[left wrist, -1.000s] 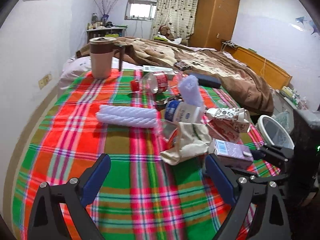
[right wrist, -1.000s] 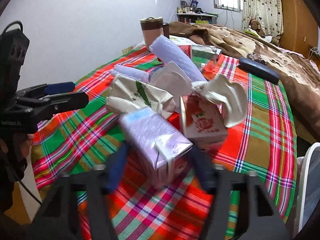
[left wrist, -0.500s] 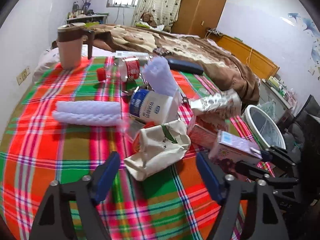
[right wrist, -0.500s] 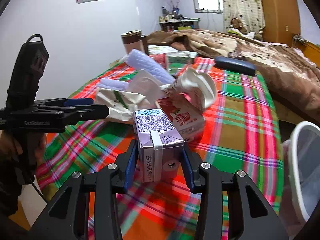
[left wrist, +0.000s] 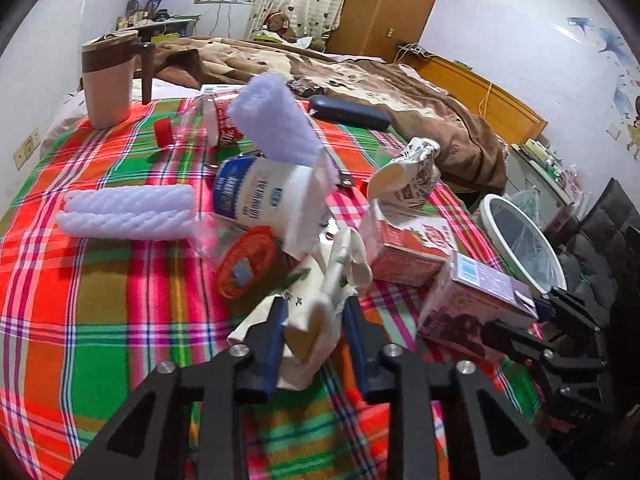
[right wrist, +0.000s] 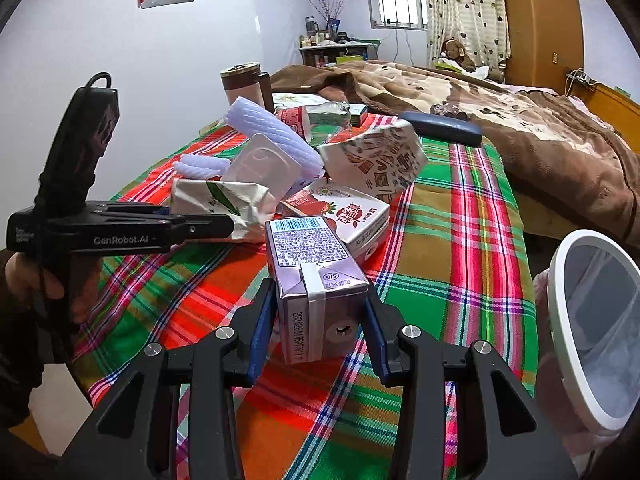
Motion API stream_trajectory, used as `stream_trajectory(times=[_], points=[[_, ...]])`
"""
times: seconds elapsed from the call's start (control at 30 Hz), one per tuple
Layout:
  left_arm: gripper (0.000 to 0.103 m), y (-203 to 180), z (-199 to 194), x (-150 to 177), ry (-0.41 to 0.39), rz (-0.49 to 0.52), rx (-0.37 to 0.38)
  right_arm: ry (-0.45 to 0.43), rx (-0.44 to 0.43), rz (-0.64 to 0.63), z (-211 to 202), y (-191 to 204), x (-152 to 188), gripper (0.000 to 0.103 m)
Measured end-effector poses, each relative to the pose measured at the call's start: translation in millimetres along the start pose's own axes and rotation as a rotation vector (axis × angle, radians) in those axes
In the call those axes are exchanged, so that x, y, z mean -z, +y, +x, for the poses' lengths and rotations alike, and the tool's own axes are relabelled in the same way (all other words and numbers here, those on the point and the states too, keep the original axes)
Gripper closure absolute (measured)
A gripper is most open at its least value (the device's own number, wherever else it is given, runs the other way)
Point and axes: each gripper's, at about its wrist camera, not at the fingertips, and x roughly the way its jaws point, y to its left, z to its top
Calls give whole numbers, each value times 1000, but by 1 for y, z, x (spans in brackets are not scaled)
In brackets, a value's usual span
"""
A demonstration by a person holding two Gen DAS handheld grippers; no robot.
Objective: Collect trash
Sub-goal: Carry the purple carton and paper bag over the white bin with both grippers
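A heap of trash lies on the plaid tablecloth (left wrist: 100,292). My left gripper (left wrist: 316,332) is shut on a crumpled cream paper bag (left wrist: 320,308), which also shows in the right wrist view (right wrist: 220,204). My right gripper (right wrist: 320,316) is shut on a purple drink carton (right wrist: 316,276), held just above the cloth; it shows in the left wrist view (left wrist: 476,300) too. A red strawberry carton (right wrist: 344,216), a printed paper cup (right wrist: 376,164), a white tub (left wrist: 260,200), foam rolls (left wrist: 128,212) and a plastic bottle (left wrist: 200,124) lie in the heap.
A white-rimmed bin with a plastic liner (right wrist: 596,320) stands off the table's right edge; it also shows in the left wrist view (left wrist: 520,240). A tan mug (left wrist: 108,84) and a dark case (left wrist: 348,114) sit at the far end. A bed with a brown blanket (right wrist: 520,128) lies behind.
My left gripper moved forward and closed on the cream paper bag. My right gripper keeps hold of the purple carton and has drawn it slightly back from the heap.
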Motion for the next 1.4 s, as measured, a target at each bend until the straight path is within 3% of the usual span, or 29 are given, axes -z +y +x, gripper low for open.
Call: stream_trajectory(times=[0.4, 0.47, 0.83, 1.13, 1.4], points=[[79, -17, 10, 2, 7, 37, -24, -8, 9, 27, -3, -5, 4, 61], [83, -20, 9, 2, 4, 48, -36, -12, 7, 31, -4, -6, 4, 61], [85, -50, -29, 2, -94, 20, 24, -59, 17, 72, -26, -18, 8, 61], [85, -107, -31, -12, -121, 118, 1, -129, 99, 107, -61, -44, 9, 61], [85, -162, -9, -31, -114, 168, 25, -173, 258, 158, -91, -86, 10, 61]])
